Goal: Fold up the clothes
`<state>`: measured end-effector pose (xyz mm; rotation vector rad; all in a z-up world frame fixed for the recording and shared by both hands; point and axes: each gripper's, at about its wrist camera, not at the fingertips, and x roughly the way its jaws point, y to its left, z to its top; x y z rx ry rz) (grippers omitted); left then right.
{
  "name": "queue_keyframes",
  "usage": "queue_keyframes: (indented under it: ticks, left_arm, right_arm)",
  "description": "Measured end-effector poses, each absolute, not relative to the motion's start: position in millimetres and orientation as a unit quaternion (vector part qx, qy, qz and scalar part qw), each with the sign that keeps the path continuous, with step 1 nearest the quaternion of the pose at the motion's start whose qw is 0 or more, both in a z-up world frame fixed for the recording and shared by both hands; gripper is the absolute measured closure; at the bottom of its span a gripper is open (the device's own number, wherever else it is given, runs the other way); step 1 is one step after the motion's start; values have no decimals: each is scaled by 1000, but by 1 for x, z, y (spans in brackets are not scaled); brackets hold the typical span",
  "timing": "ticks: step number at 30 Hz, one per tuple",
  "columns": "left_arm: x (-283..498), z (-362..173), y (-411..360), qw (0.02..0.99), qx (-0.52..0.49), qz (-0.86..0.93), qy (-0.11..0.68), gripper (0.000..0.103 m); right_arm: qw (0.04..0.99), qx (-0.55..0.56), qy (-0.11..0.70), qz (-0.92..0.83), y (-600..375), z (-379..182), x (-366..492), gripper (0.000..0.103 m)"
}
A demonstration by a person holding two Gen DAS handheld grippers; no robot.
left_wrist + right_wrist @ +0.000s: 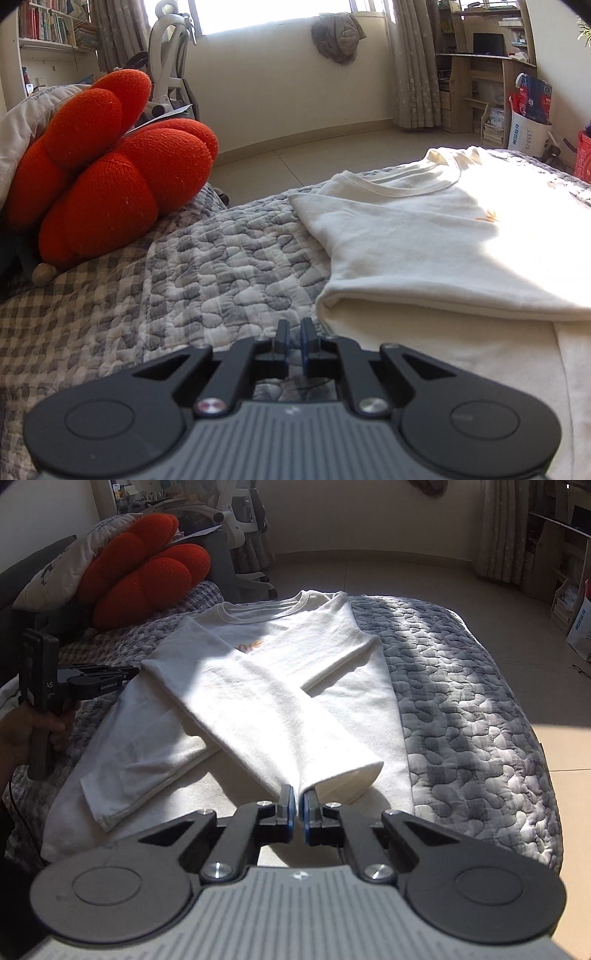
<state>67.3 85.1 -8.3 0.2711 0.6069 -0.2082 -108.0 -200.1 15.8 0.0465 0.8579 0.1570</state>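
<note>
Your left gripper (pixel 294 329): fingers together, empty, over quilt (pixel 207 258) | your right gripper (pixel 297 800): fingers together, at sweatshirt (pixel 295 672) sleeve's cuff (pixel 354 775), grip unclear

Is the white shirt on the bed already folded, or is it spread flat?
Partly folded. The white shirt lies flat on the quilt, with both sleeves crossed over its front; the body is not folded.

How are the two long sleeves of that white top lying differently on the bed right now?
The sleeve folded from the left shoulder lies on top, slanting across the white long-sleeved sweatshirt to end by the right gripper. The other sleeve passes beneath it, its cuff pointing toward the left gripper side. The top one is mostly sunlit; the lower one's end lies in shade. Both are flat and cross over the body, on the grey quilted bedspread.
</note>
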Motion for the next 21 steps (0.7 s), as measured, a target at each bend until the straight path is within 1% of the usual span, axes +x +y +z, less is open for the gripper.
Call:
queue_keyframes:
  ticks: [4,6,9,11,13,15,18,21]
  left_arm:
    - [68,-4,89,939,120,-105,304,95]
    - [66,0,93,942,109,-110,298,95]
    - [62,7,100,948,89,-120,282,95]
    - [60,8,103,948,77,-131,278,94]
    - [63,5,104,947,69,-132,285,94]
    - [65,2,105,946,60,-133,291,94]
    - [67,5,108,947,36,-135,289,93]
    - [68,6,111,947,11,-134,293,92]
  right_arm:
    - [905,16,413,103,-193,12,-102,95]
    - [899,54,411,140,-195,15,-103,88]
    - [882,122,416,184,-199,21,-103,88]
    - [890,94,416,162,-197,25,-105,88]
    - [902,30,415,113,-194,25,-108,88]
    - [900,43,417,122,-203,24,-110,88]
    - [904,81,399,129,-222,31,-111,87]
    - [912,87,389,98,-235,33,-108,85]
